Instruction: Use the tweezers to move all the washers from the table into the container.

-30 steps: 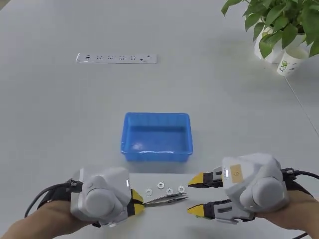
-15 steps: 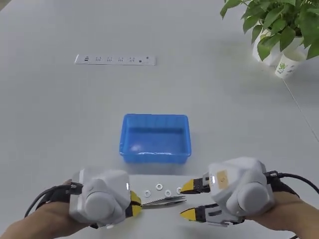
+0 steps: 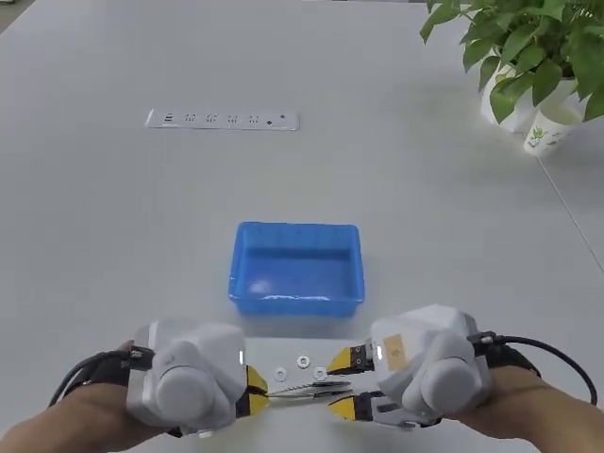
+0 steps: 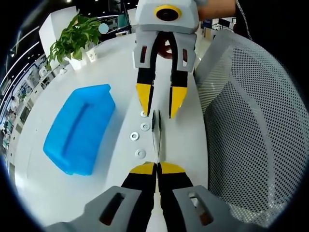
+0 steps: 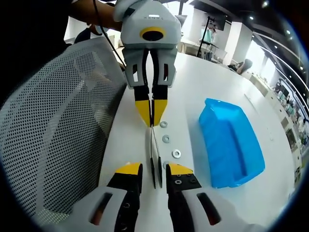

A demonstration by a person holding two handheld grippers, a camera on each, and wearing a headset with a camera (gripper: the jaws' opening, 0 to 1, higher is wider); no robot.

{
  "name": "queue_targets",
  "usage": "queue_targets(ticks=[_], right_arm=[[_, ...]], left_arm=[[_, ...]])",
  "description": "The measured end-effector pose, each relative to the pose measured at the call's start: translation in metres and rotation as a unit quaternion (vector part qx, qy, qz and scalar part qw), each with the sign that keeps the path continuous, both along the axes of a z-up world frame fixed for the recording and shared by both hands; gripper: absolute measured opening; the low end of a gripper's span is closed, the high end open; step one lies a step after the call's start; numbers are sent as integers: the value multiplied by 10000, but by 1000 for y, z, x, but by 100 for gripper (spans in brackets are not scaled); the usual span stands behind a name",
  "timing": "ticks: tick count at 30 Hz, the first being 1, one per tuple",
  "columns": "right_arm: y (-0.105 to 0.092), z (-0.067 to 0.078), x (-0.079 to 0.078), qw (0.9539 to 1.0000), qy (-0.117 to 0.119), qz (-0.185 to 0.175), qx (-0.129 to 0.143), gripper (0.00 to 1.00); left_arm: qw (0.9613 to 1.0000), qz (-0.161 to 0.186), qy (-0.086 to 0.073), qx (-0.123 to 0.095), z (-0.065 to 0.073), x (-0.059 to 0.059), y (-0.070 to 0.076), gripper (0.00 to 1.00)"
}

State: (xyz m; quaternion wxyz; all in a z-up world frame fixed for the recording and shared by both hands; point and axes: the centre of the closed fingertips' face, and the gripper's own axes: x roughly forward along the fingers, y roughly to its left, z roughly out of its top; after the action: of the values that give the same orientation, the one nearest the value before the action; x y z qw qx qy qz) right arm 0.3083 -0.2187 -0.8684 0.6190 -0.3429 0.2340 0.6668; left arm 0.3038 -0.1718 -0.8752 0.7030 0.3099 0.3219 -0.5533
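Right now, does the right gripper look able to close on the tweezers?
Probably yes: the right gripper is open, its fingers straddling the tweezers at the prong end, nothing else between, while the left gripper pinches the other end.

Washers (image 4: 145,126) on counter (image 3: 113,236): four counted in the left gripper view, in a loose row. Same four counted in the right gripper view. Three made out clearly in the head view, the fourth hidden at a gripper tip.
Tweezers (image 4: 155,130): one pair.
Container (image 3: 297,269), blue: one, at 12 o'clock from the washers.
Grippers: two, namely left gripper (image 4: 157,166) and right gripper (image 5: 153,167).
Power strip (image 3: 222,120): one, at 11 o'clock from the container.
Potted plant (image 3: 519,47): one, at 2 o'clock.
Paper cup (image 3: 545,130) just beside the plant: one.
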Motion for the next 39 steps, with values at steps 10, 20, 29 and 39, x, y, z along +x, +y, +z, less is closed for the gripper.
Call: queue_targets(ticks=[10,20,29,39], right_arm=[[7,-6,-2,9999,34,132,-50,19],[12,-9,-3,9998,43,200,-89,17],[12,-13,-4,9995,9,249,-180,13],[12,-7,-3,9998,52,144,-92,11]], left_arm=[[10000,-70,-2,-20,9,-2,-2,4],[9999,-141,-38,-77,23,-4,-5,4],[9996,-205,-61,-157,36,-5,-9,4],[9990,-346,-168,-238,54,-4,-17,4]])
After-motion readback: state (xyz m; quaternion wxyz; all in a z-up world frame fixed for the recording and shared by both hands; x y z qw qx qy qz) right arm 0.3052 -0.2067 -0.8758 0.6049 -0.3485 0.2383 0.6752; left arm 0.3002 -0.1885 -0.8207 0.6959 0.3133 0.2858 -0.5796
